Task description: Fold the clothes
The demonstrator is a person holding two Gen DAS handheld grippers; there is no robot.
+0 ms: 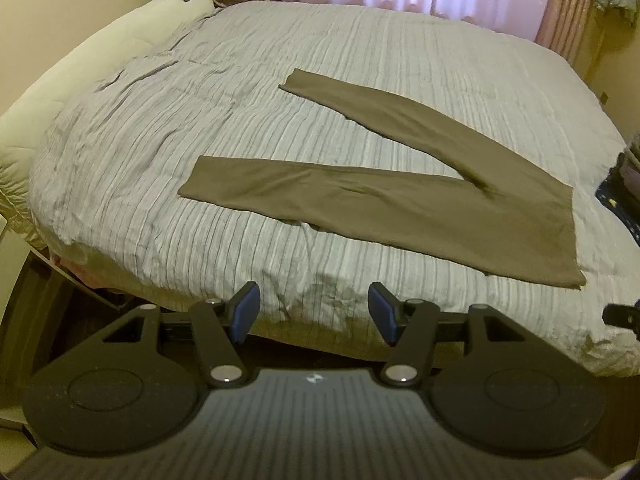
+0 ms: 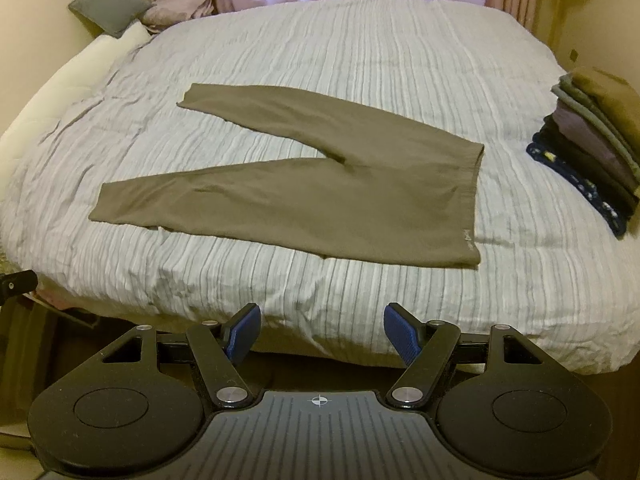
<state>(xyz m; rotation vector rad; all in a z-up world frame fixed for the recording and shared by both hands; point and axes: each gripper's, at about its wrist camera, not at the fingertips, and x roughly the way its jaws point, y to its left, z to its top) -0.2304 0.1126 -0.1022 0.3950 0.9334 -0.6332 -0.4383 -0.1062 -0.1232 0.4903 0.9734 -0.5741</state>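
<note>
a pair of olive-brown leggings (image 2: 320,196) lies flat on the striped grey bedspread (image 2: 360,60), legs splayed in a v with the cuffs toward the pillow side and the waistband (image 2: 472,208) toward the stack of folded clothes (image 2: 592,144) at the bed's right edge. the near leg (image 1: 320,192) runs roughly along the bed's front edge, and the far leg (image 1: 384,108) angles away toward the curtain.

both tools hover over the front edge of the bed, short of the cloth. the left gripper (image 1: 314,312) is spread wide with nothing between its blue pads, and the right gripper (image 2: 322,332) is likewise spread and empty.

the step in hand looks like the first fold, bringing one leg over the other. to do it well, the left gripper should probably take the cuff of one leg and the right gripper the waistband corner on the same side, each pinching both layers of fabric and none of the bedspread, which is loose and rumpled enough to get caught. lifting both ends together and low would likely keep the thin, stretchy knit from sagging in the middle. lay the edges flush, then smooth the crotch, where a small crease already shows.
</note>
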